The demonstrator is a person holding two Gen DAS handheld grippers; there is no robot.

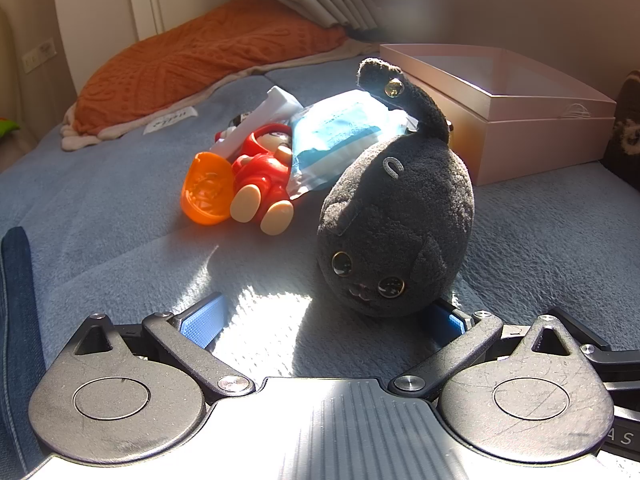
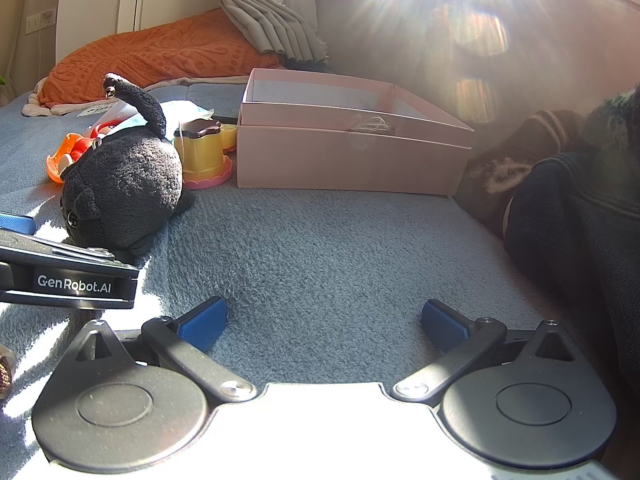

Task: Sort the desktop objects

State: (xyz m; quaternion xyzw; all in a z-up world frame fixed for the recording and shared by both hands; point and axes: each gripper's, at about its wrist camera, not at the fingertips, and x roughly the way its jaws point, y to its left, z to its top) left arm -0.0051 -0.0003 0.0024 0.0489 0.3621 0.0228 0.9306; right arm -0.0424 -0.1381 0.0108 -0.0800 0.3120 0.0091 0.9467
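Black plush cat (image 1: 394,236) lies face toward me at centre-right of the left wrist view, on the blue fleece blanket (image 1: 120,216), tail curled up toward the upper middle. I judge it light, soft and squashy; pile should grip well on my pads, nothing to break. Best hold looks to be across the round body, low, not the thin tail. My left gripper (image 1: 324,320) is spread wide, right pad tucked close under the cat's chin, contact not clear. Just behind the cat: crinkly blue-white wipes packet (image 1: 344,136), likely slippery film; hard glossy red plastic figure (image 1: 262,178); translucent orange plastic cup (image 1: 208,194). Upper right, a stiff pink cardboard box (image 1: 540,136), open-topped, probably the destination. In the right wrist view my right gripper (image 2: 324,322) is spread too, holding nothing, over bare blanket; a yellow plastic pot (image 2: 200,152) stands beside the box.
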